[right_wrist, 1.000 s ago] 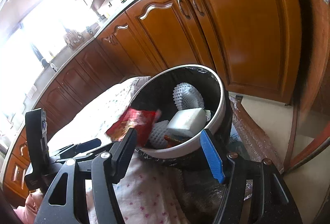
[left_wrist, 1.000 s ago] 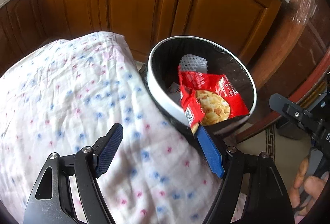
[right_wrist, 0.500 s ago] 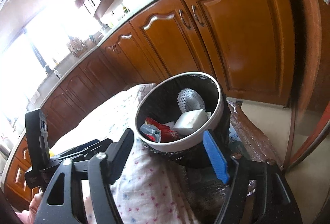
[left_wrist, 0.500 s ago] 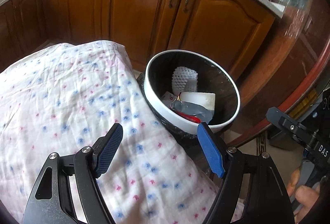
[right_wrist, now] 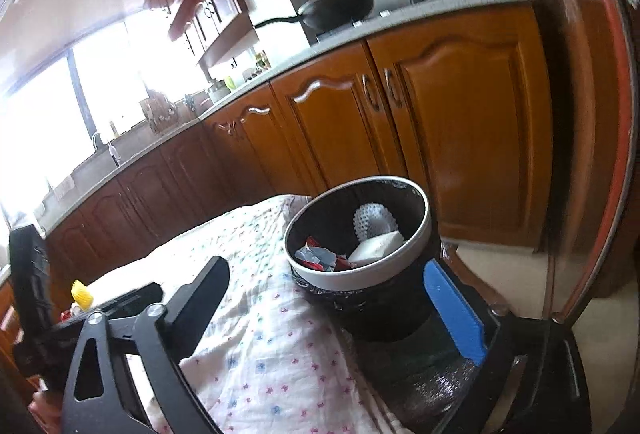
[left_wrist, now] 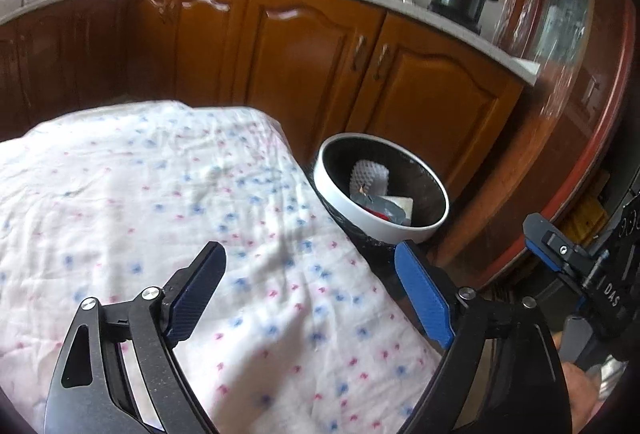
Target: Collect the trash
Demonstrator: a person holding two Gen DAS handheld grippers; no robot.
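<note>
the trash bin (left_wrist: 380, 190) stands on the floor just beside the far right corner of the cloth-covered bench (left_wrist: 160, 214), ahead and to the right of the left gripper (left_wrist: 308, 290). its jaws stand wide and hold nothing. inside the bin lie a crumpled red wrapper (right_wrist: 320, 260), a white foam net (right_wrist: 374, 220) and a white block (right_wrist: 376, 248).

the right gripper (right_wrist: 332, 298) points almost straight at the bin, its jaws also wide and empty, so the right hand looks the nearer one to the bin.

the cloth between the left jaws shows no trash. in the right wrist view a small yellow thing (right_wrist: 82, 294) sits at the bench's left side, beside the left gripper's body, well apart from the bin. if it is trash, it lies back and left of both jaws, closer to the left hand; what it is cannot be told.
</note>
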